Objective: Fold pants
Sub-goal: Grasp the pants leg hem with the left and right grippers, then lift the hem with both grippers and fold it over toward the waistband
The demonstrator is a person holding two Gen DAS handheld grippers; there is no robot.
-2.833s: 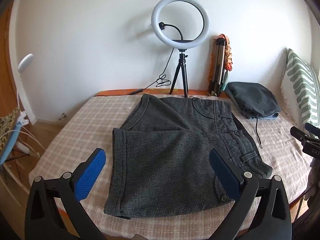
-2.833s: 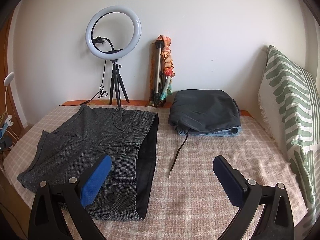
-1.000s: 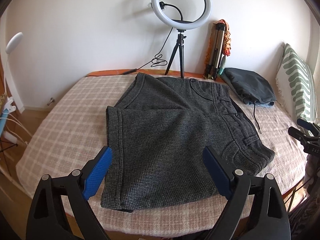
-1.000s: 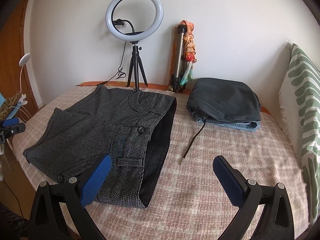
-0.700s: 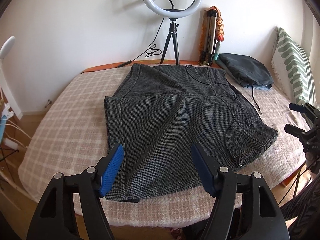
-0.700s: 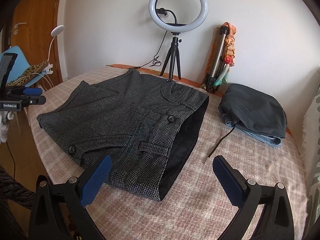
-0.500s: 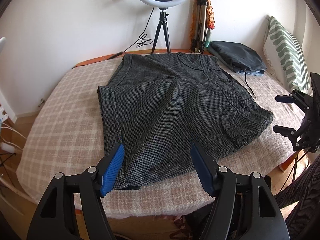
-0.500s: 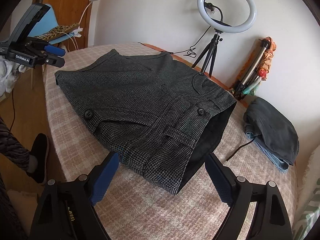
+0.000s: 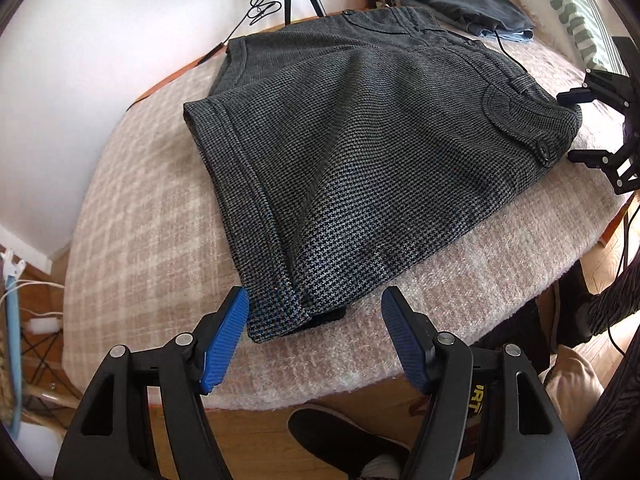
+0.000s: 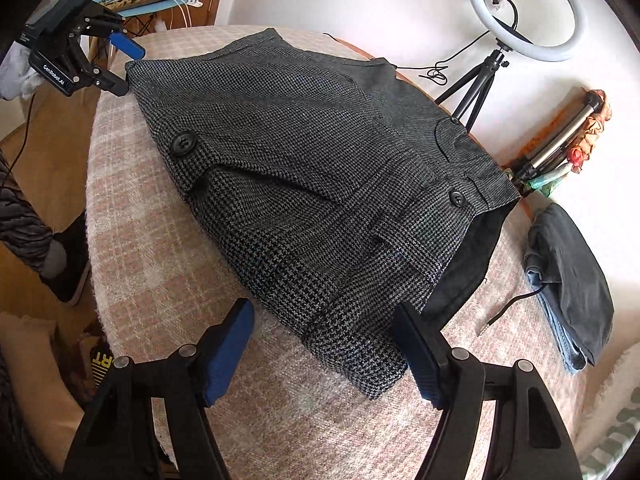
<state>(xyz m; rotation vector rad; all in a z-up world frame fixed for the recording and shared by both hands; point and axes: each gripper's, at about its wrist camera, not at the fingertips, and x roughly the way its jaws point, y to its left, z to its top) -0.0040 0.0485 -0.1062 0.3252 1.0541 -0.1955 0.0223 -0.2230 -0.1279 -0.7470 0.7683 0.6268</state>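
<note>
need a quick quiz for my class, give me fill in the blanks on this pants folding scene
The pants lie on a ____ blanket.
The left gripper and right gripper both have their jaws ____.
The pads on the fingers are ____.
Behind the pants stands a ____ light on a tripod.

Missing words: plaid; open; blue; ring

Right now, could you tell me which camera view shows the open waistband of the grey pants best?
The right wrist view: the waistband gapes toward the camera, showing its black lining beside the open right gripper. The left wrist view shows the pants from the hem end, the waistband only as a far edge.
</note>
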